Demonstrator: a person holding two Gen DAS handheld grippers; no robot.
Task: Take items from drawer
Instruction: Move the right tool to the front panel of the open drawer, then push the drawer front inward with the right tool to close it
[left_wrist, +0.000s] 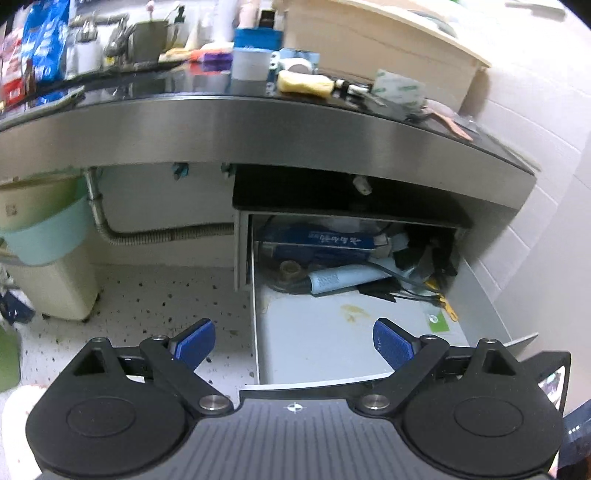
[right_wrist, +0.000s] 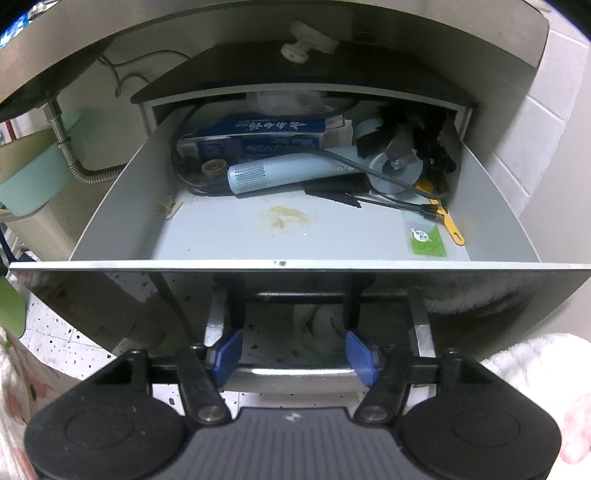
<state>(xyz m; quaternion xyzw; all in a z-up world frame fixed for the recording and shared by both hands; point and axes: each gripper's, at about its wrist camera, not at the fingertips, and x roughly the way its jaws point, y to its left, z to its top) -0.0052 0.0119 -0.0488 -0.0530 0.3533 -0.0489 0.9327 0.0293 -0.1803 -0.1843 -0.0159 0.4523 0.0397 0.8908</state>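
Note:
The grey drawer (right_wrist: 110, 206) is pulled out under the steel counter; it also shows in the left wrist view (left_wrist: 317, 347). Inside lie a light blue handheld device (right_wrist: 280, 173), a dark blue box (right_wrist: 255, 136), black cables, a yellow-tipped tool (right_wrist: 448, 221) and a green sticker (right_wrist: 428, 240). My right gripper (right_wrist: 293, 352) is open, its blue pads either side of the drawer's metal bar handle (right_wrist: 295, 371), below the front panel. My left gripper (left_wrist: 293, 341) is open and empty, above the drawer's front left corner.
The counter (left_wrist: 258, 122) above holds snack bags, a sponge, tape rolls and a cream box. A mint bin (left_wrist: 44, 236) and a corrugated hose (left_wrist: 159, 236) are to the left. A tiled wall is at the right. The floor is speckled.

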